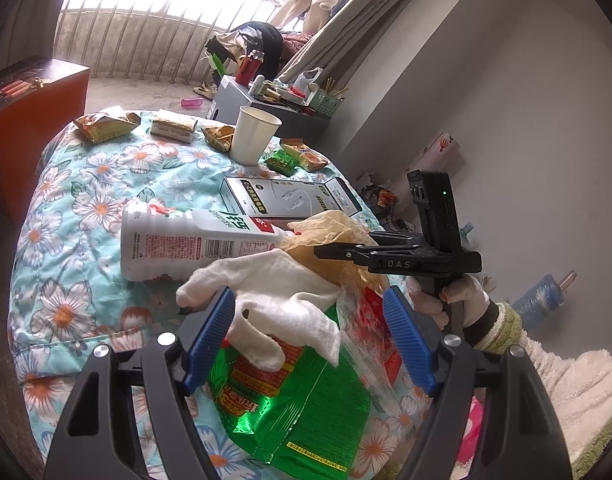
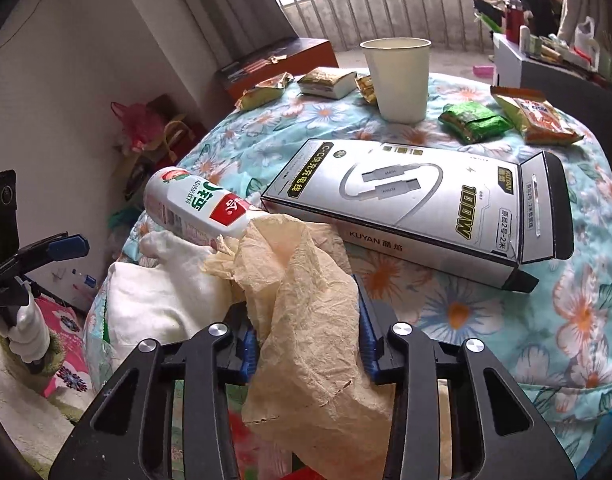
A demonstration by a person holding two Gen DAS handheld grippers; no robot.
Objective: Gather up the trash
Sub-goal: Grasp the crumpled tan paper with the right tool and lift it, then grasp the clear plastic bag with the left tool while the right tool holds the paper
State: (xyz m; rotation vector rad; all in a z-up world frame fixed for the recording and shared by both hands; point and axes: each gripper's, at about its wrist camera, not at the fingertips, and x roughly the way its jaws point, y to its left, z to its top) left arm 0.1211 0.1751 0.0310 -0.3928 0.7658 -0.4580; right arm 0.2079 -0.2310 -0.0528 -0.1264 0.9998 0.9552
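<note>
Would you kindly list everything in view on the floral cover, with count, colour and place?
Paper cup: one, white, upright at far side.
Cable box: one, silver, lying mid-cover.
Bottle: one, white, on its side beside the box.
Snack packets: about six, yellow, orange and green, around the cup.
Green bag: one, near edge.
White cloth: one, over the bag.
Crumpled paper: one, tan.
Left gripper: open, astride cloth.
Right gripper: clamps paper.
</note>
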